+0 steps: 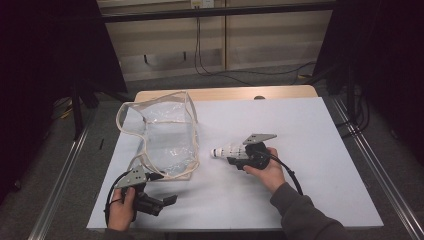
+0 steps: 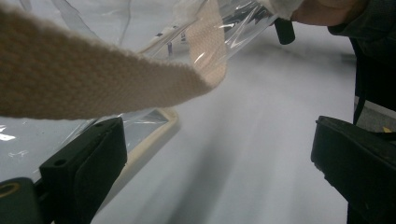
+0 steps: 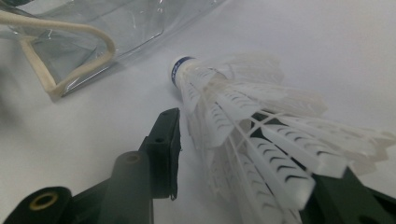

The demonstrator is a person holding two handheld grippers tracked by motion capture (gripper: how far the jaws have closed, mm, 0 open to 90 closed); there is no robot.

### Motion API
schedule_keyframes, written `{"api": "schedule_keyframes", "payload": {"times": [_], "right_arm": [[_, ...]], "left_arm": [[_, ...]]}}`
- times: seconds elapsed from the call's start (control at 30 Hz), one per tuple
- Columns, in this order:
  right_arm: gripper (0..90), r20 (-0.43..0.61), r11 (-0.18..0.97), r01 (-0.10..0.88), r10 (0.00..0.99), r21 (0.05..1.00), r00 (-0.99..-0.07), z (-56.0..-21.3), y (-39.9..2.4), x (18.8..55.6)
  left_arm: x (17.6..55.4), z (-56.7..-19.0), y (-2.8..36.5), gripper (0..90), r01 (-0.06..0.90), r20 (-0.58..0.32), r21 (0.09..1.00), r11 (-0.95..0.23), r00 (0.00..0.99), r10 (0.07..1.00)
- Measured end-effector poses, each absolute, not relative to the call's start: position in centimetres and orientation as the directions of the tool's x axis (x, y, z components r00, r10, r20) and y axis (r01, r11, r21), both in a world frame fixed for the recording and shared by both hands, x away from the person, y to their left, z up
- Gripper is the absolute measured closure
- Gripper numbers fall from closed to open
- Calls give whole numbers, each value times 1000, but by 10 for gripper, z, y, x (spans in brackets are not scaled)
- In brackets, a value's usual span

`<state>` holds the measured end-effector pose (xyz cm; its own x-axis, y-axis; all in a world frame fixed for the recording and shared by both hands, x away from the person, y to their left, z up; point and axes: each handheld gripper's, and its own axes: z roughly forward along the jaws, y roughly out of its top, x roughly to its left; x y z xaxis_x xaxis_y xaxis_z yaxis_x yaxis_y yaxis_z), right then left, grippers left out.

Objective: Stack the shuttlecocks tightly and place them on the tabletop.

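Bench [image 1: 300, 130] topped with a white sheet; bare wood edge [image 1: 225, 93] showing along its far side. Grey floor [image 1: 240, 80] all round. Metal rails [image 1: 62, 170] run along the floor on both flanks of the bench. Far wall of pale panels [image 1: 250, 35], black cables [image 1: 210, 65] hanging down it and trailing over the floor. Black curtains [image 1: 45, 45] left and right, dark. Light dim and even; soft shadows on the sheet
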<state>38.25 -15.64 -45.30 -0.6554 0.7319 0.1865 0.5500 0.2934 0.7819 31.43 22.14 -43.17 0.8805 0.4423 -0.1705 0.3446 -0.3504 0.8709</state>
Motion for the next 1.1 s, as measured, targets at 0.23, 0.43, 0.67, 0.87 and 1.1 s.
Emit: {"api": "schedule_keyframes", "payload": {"times": [0.23,0.43,0.67,0.87,1.1], "right_arm": [[660,164,318,534,723,784,-671,-453,-154,383],[767,153,331,530,721,781,-676,-455,-153,384],[823,154,343,529,710,776,-687,-452,-155,385],[826,165,339,535,707,774,-687,-449,-160,386],[826,176,339,535,697,774,-695,-445,-162,385]], "left_arm": [[314,-432,221,35,346,-170,867,-358,881,441],[313,-431,223,36,345,-173,872,-346,880,443],[314,-431,223,35,344,-167,869,-356,881,443],[313,-431,223,34,345,-170,869,-354,880,443],[312,-430,224,35,344,-168,871,-351,880,444]]}}
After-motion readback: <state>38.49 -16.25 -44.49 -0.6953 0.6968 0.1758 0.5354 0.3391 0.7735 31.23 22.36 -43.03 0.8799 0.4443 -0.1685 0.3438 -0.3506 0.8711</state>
